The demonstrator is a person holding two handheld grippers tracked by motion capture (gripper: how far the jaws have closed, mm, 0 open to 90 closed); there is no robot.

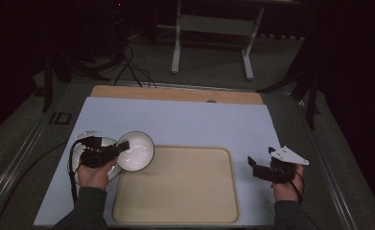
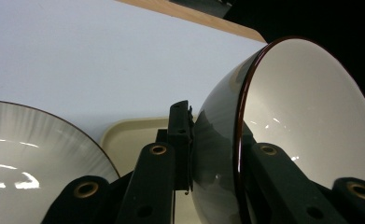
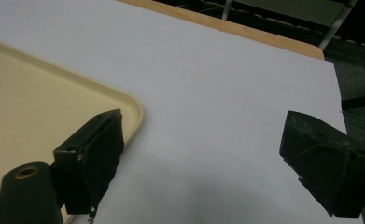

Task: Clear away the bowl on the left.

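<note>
1. A white bowl (image 1: 135, 151) with a dark rim is pinched by the left tool (image 1: 119, 147); in the left gripper view the wall of the bowl (image 2: 306, 121) is seen clamped between the jaws, one inside and one outside.
2. The bowl is held tilted on its side, raised over the near-left corner of the beige tray (image 1: 185, 191), with its mouth turned up and toward the tray.
3. A second white dish (image 1: 106, 143), a shallow plate or bowl, is seen under the left hand (image 1: 95, 175), on the pale sheet (image 1: 185, 122) that covers the tabletop, just left of the tray.
4. The right tool (image 1: 259, 162) is held to the right of the tray with its jaws spread wide and nothing between them; in the right gripper view only the sheet and the tray corner (image 3: 129, 105) lie beneath it.
5. The step in hand is judged to be the carrying of the bowl from the dish toward the tray.
6. For the next move, the bowl would need to be levelled, brought over bare tray surface and lowered until its foot rests flat, before the grip is released.
7. Care is called for: a thin rim grip on a glazed wall could slip while the bowl is turned.
</note>
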